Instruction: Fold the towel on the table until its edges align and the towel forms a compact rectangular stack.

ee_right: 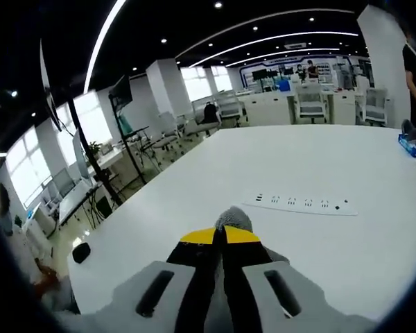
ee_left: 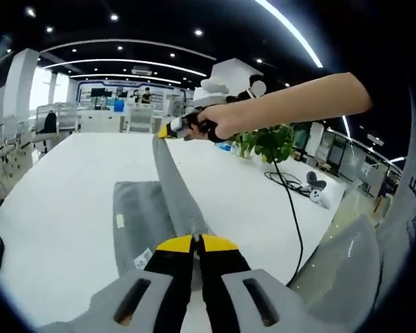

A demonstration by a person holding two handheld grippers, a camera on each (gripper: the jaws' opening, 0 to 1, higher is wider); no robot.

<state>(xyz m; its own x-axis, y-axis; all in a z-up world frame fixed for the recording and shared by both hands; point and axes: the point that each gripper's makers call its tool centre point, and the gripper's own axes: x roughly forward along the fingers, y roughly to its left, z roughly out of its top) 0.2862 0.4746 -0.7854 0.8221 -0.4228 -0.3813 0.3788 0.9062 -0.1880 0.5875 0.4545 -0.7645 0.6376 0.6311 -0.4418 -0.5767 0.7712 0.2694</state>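
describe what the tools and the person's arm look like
Left tool and right tool: black jaws tipped yellow, on pale grey bodies with dark slots. In the left gripper view the forearm is bare, no sleeve showing.

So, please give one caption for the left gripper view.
Both grippers hold a grey towel stretched taut above the white table.

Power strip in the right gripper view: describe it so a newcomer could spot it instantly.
Start from the big white table. Beyond the right gripper, which pinches grey towel, a long flat white power strip lies on the tabletop. Its row of dark sockets sets it apart from the bare surface around it.
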